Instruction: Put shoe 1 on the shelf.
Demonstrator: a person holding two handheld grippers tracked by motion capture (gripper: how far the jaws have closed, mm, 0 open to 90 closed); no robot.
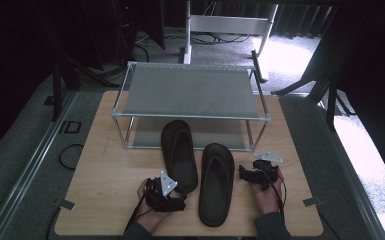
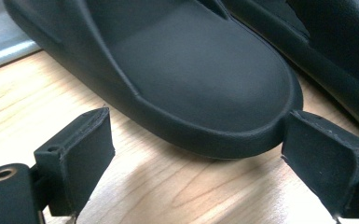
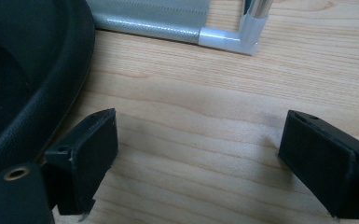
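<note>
A wooden table (image 1: 110,175) carries a two-tier shoe rack (image 1: 190,92) with metal tubes and grey mesh shelves, standing well beyond both sets of tongs, its lower tier open toward them. Between the tongs lie two dark slippers side by side: the left slipper (image 1: 179,155) sits just ahead of the left tongs (image 1: 172,187), its rounded heel edge lying between their open jaws in the left gripper view, not yet clamped; the right slipper (image 1: 216,182) rests just left of the right tongs (image 1: 250,175), whose jaws also stand wide apart over bare wood, holding nothing. The slippers look like light, moulded foam, flexible and matte rather than slick, so the raised heel rim seems the surest place to pinch. The rack's front corner post (image 3: 251,28) stands ahead of the right tongs and could obstruct a lift toward the shelves.
</note>
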